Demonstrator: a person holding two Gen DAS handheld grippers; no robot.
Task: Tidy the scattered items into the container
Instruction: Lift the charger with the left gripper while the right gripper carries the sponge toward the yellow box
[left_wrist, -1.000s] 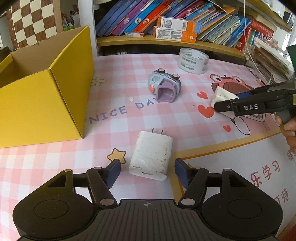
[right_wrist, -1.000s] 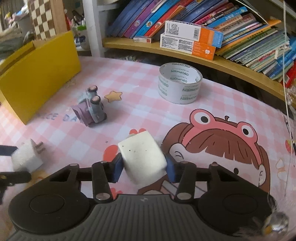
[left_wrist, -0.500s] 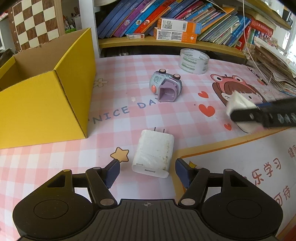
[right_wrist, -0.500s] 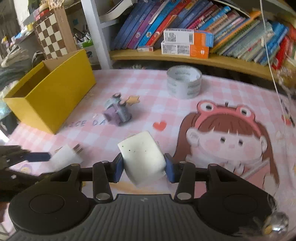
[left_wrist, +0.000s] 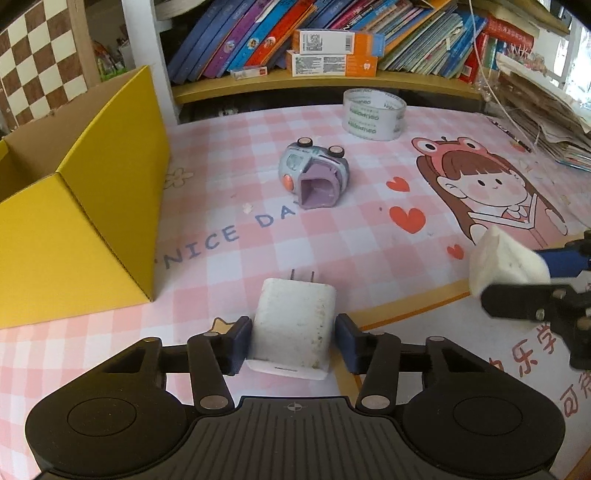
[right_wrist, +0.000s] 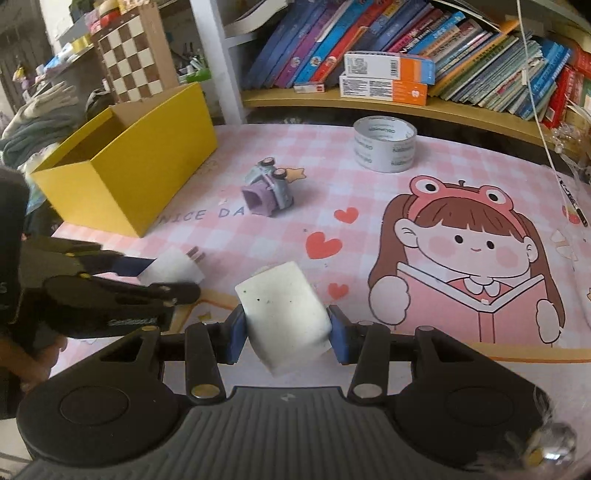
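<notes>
My left gripper (left_wrist: 293, 339) is shut on a white plug charger (left_wrist: 293, 325) that rests on the pink checked mat, prongs pointing away. My right gripper (right_wrist: 286, 328) is shut on a white block (right_wrist: 284, 314) and holds it above the mat; that block also shows in the left wrist view (left_wrist: 506, 264). The open yellow cardboard box (left_wrist: 85, 206) stands at the left, also visible in the right wrist view (right_wrist: 125, 173). A purple toy car (left_wrist: 316, 175) lies on its side mid-mat. A roll of clear tape (left_wrist: 373, 114) stands near the shelf.
A low wooden shelf (left_wrist: 332, 79) of books and orange cartons runs along the back. A stack of papers (left_wrist: 543, 110) lies at the far right. A checkered board (right_wrist: 131, 66) stands behind the box.
My left gripper has moved forward and closed on the charger. My right gripper has lifted the white block off the mat and carried it back and toward the left.
</notes>
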